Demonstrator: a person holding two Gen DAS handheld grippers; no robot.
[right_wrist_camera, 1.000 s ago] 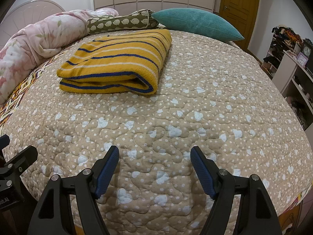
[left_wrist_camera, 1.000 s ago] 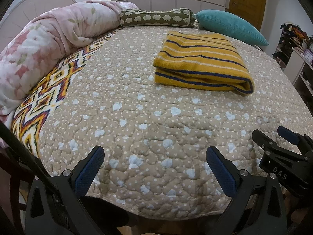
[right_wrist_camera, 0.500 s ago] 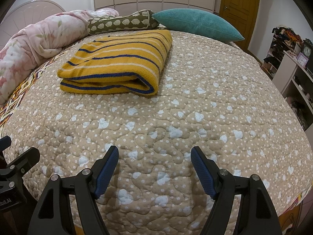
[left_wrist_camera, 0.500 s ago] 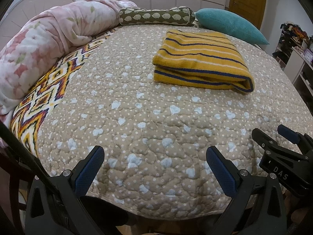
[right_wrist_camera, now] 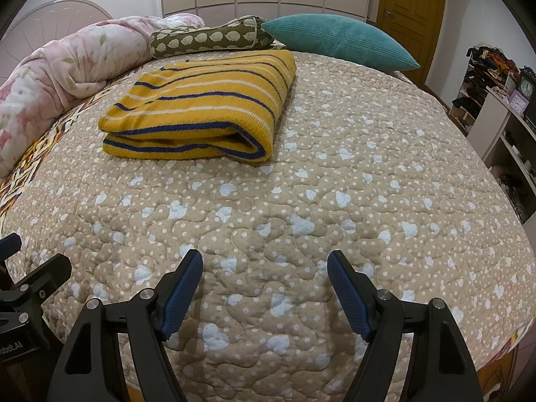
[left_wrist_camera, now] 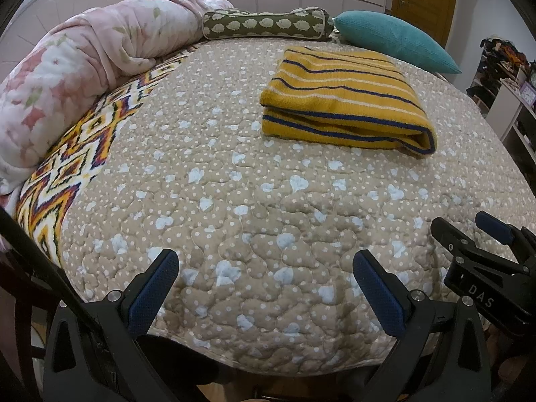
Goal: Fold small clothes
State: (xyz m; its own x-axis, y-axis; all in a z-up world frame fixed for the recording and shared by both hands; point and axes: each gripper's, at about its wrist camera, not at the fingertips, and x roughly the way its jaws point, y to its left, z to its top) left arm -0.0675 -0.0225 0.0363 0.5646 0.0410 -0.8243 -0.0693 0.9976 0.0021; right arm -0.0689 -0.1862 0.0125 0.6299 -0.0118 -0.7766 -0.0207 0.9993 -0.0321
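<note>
A yellow garment with blue and white stripes [left_wrist_camera: 345, 104] [right_wrist_camera: 204, 107] lies folded in a neat rectangle on the beige quilted bedspread [left_wrist_camera: 254, 207] [right_wrist_camera: 335, 184], toward the far side of the bed. My left gripper [left_wrist_camera: 264, 278] hovers over the near edge of the bed, open, with nothing between its blue pads. My right gripper [right_wrist_camera: 264, 281] is beside it, also open and holding nothing. Both sit well short of the garment. The right gripper's fingers [left_wrist_camera: 492, 231] show at the right edge of the left wrist view.
A rolled pink floral duvet [left_wrist_camera: 77, 80] lies along the left side. A patterned bolster [left_wrist_camera: 264, 26] and a teal cushion [right_wrist_camera: 338, 40] rest at the head. Shelves with clutter [right_wrist_camera: 495, 93] stand to the right, a wooden door [right_wrist_camera: 412, 10] behind.
</note>
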